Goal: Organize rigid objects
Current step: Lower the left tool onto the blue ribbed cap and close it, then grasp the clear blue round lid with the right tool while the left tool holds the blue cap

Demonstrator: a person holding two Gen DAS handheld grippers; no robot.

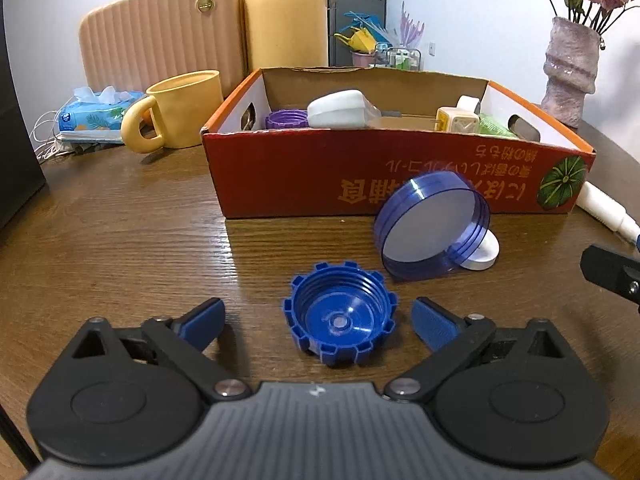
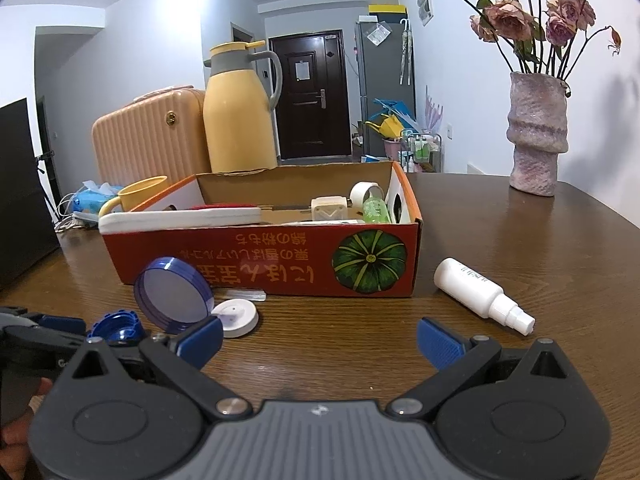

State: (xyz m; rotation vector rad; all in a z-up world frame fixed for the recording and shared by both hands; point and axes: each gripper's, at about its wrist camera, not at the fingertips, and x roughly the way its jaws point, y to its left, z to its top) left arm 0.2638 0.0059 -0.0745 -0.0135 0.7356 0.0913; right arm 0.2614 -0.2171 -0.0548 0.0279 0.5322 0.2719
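- Left gripper [image 1: 318, 322]: jaws spread wide, nothing held. The blue ribbed cap [image 1: 340, 318] sits between the two blue pads, open side up, resting on the worktop [image 1: 120, 240]; neither pad touches it.
- Right gripper [image 2: 320, 336]: jaws released too, only bare wood between the pads.
- Translucent blue round lid [image 1: 432, 226] is tilted on its edge, propped on a small white disc [image 1: 486, 254], just beyond the ribbed cap and just in front of the box's front wall. Whether its top rim touches the box I can't tell.
- Orange cardboard box [image 1: 320, 168] (pumpkin print, text upside down) stands mid-worktop, open top. Inside: a purple cap [image 1: 286, 118] at the left end, a white slab-shaped item [image 1: 340, 108], a cream plug-like piece [image 1: 458, 120], a tape roll [image 2: 366, 190] and a green bottle [image 2: 376, 210] at the right end.
- White spray bottle [image 2: 480, 294] lies on its side by the box's front right corner, nozzle pointing towards the near edge, apart from the box.
- Far left part of the worktop: yellow mug [image 1: 180, 110], tissue pack [image 1: 94, 110], peach case [image 1: 160, 36], yellow thermos jug [image 2: 238, 112].
- Far right edge: pink vase [image 2: 538, 132] with dried roses.
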